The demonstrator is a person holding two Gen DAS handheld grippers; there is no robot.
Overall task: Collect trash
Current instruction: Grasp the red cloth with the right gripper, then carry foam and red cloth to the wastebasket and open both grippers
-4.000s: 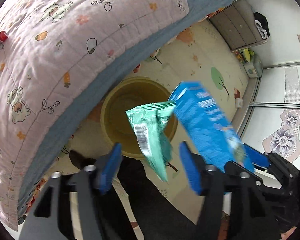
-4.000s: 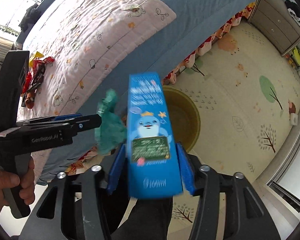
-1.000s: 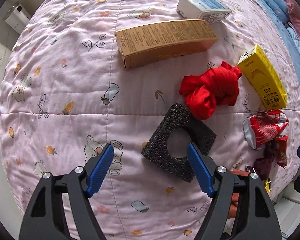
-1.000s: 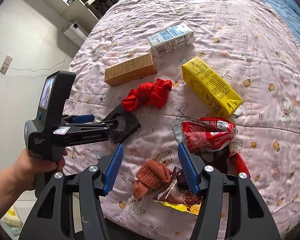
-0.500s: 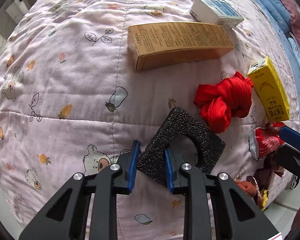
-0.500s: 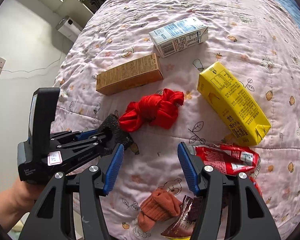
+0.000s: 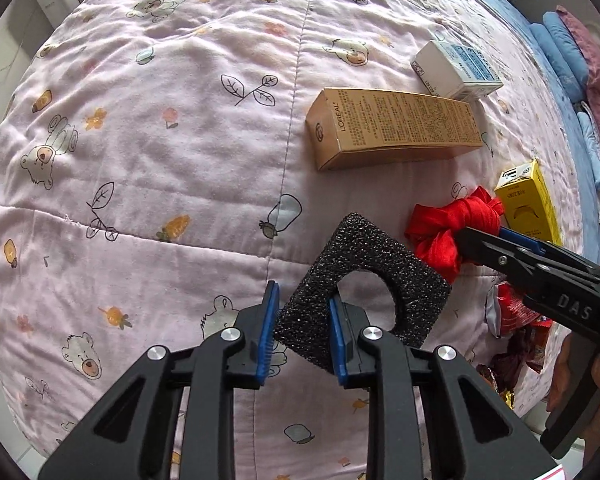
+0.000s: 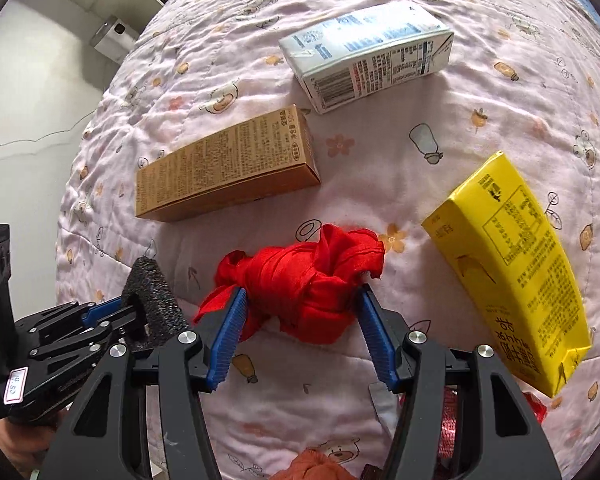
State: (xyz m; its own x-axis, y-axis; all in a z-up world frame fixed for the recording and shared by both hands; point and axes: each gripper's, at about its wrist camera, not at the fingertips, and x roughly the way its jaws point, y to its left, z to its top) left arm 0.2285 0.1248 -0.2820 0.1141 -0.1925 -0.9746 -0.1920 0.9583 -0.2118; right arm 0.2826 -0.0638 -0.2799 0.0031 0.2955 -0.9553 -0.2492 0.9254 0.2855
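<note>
Black foam, a square piece with a round hole (image 7: pixel 364 276), is being pinched at one corner by the left gripper (image 7: pixel 302 320), its jaws pressing the edge so it is tilting up off the quilted bed (image 7: pixel 180 120), seemingly ready for lifting away. Beside it the right gripper (image 8: pixel 300 328) is hanging over the red knotted cloth (image 8: pixel 304 284), jaws spread to either side without squeezing, apparently lining up a grab. Lying nearby, untouched, are the brown carton (image 8: pixel 228 164), the white milk carton (image 8: pixel 368 54) and the yellow carton (image 8: pixel 516 256).
</note>
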